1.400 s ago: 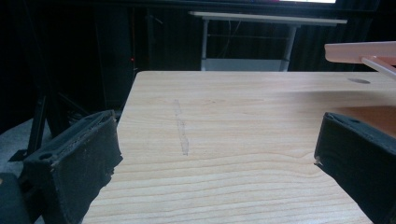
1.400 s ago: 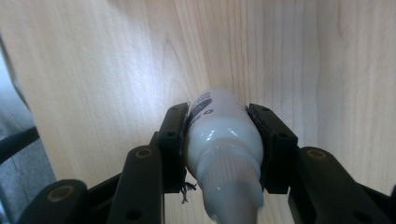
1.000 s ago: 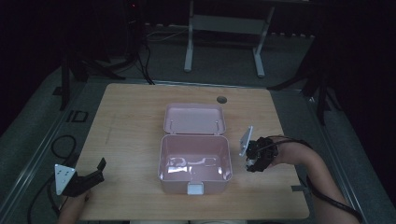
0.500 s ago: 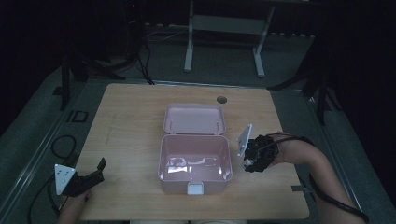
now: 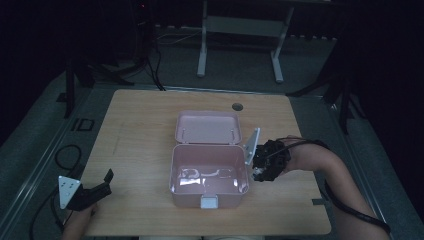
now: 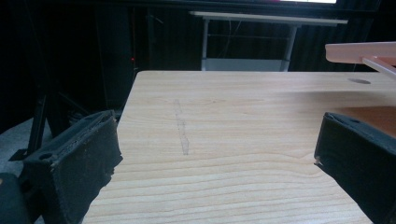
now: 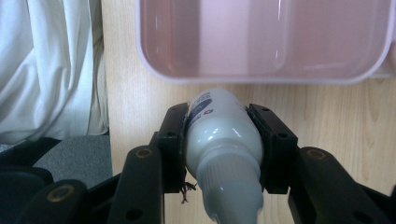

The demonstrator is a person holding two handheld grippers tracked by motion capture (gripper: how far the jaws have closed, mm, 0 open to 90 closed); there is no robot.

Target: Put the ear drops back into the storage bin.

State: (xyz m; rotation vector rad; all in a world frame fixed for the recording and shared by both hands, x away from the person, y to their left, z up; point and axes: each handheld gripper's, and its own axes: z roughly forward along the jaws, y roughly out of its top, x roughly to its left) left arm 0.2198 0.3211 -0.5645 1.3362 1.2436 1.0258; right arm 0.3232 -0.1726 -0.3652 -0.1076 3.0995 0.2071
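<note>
1. Right tongs [image 7: 223,140] — both jaws are clamped on the body of a small white bottle [image 7: 219,135], which lies along the jaws with its ribbed cap end toward the camera and its printed end pointing at the box.
2. The bottle is outside the pink box [image 5: 210,172], just beside its right wall and above the worktop [image 5: 140,135]; in the right gripper view the box rim sits directly ahead of the bottle.
3. Progress, as a judgement: the pick-up is done; placing the bottle in the box appears to be what is left. The lid [image 5: 207,127] is already folded back. The box holds something pale at its bottom — too blurred to identify.
4. Right forearm [image 5: 325,162] comes in from the right edge, the hand turned inward toward the box wall.
5. Left tongs [image 5: 97,187] — jaws wide apart, nothing between them, low at the near left corner of the worktop, well apart from the box.
</note>
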